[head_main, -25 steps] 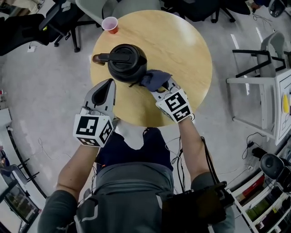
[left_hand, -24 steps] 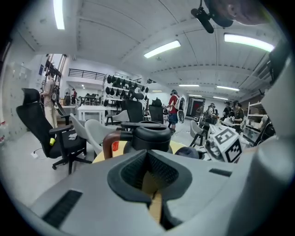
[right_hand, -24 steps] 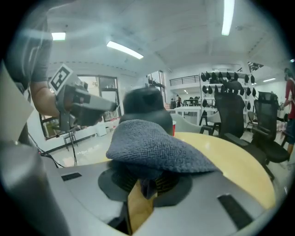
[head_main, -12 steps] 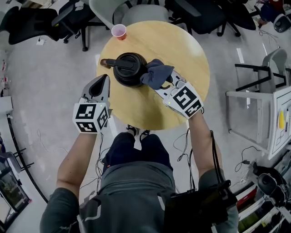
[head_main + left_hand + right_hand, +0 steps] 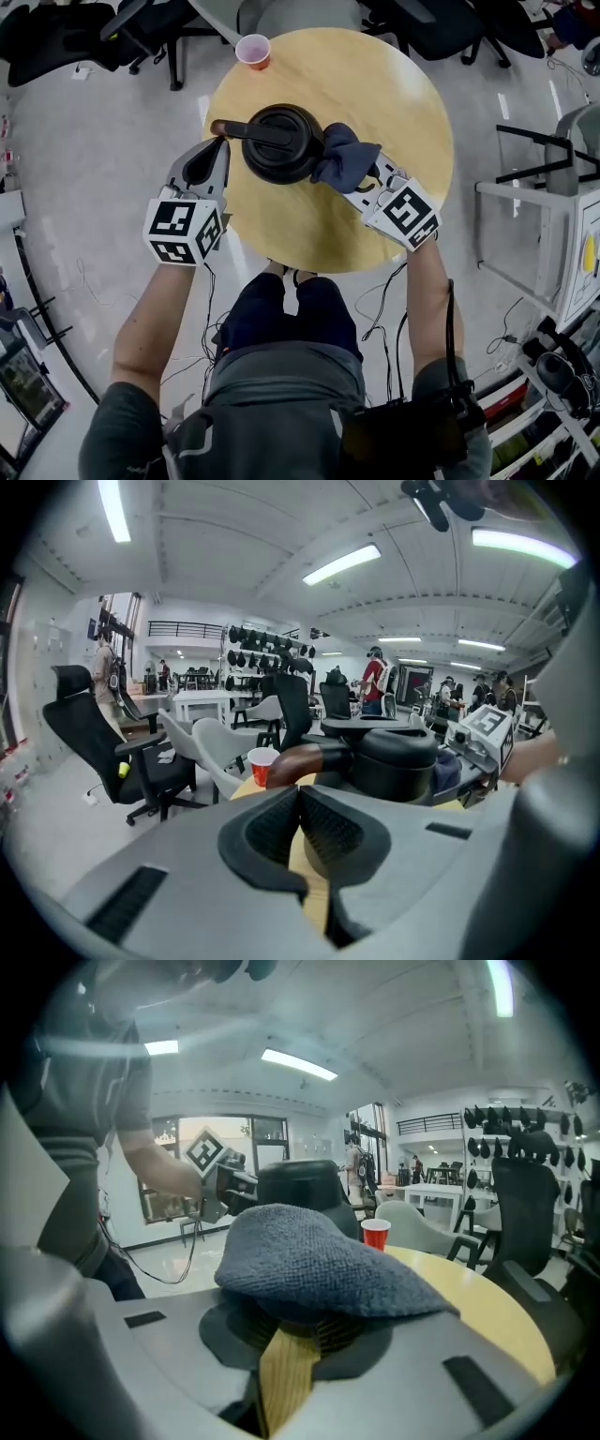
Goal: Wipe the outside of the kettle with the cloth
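Setting: an open-plan office or lab hall is indicated. Wheeled black office chairs [image 5: 56,42] and a grey chair [image 5: 572,122] are seen around a round wooden surface [image 5: 394,103] on a pale hard floor [image 5: 94,169]. Loose cables [image 5: 380,309] are trailed across that floor. Shelving [image 5: 553,441] is noted at the lower right of the head view. In the left gripper view, long ceiling strip lights [image 5: 342,562], white tables [image 5: 202,700], a wall rack of dark objects [image 5: 267,649], a railed upper level [image 5: 183,627] and several standing people [image 5: 375,677] are recorded. The rack's contents cannot be identified.
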A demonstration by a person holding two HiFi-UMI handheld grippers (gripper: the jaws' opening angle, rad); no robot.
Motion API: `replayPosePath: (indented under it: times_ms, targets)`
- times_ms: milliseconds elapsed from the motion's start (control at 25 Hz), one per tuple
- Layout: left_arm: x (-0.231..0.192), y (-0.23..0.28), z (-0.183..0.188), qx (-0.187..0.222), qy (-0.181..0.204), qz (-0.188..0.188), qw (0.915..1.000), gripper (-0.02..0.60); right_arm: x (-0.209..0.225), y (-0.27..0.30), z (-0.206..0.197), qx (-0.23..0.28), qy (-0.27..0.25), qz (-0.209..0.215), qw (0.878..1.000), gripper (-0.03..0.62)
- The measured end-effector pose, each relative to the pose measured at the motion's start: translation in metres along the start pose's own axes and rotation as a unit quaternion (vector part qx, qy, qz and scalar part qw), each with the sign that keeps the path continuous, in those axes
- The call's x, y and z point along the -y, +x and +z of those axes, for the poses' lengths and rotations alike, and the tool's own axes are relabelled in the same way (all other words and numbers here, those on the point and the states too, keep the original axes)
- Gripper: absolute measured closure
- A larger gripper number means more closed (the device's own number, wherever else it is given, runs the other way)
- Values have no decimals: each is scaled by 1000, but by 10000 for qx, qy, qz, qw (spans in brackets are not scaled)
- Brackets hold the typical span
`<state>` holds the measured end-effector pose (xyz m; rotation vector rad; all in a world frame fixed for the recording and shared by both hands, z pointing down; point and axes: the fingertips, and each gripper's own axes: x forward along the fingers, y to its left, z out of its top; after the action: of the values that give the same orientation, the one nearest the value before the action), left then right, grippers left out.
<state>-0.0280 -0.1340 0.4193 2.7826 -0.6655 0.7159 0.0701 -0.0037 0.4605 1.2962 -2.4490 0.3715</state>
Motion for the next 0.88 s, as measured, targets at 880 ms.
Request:
replayPosePath:
  times_ms: [880]
  targets:
    - [-15, 28, 6, -122, 527, -960, 9939, 572, -10, 51, -91, -1346, 50, -106, 9908, 500]
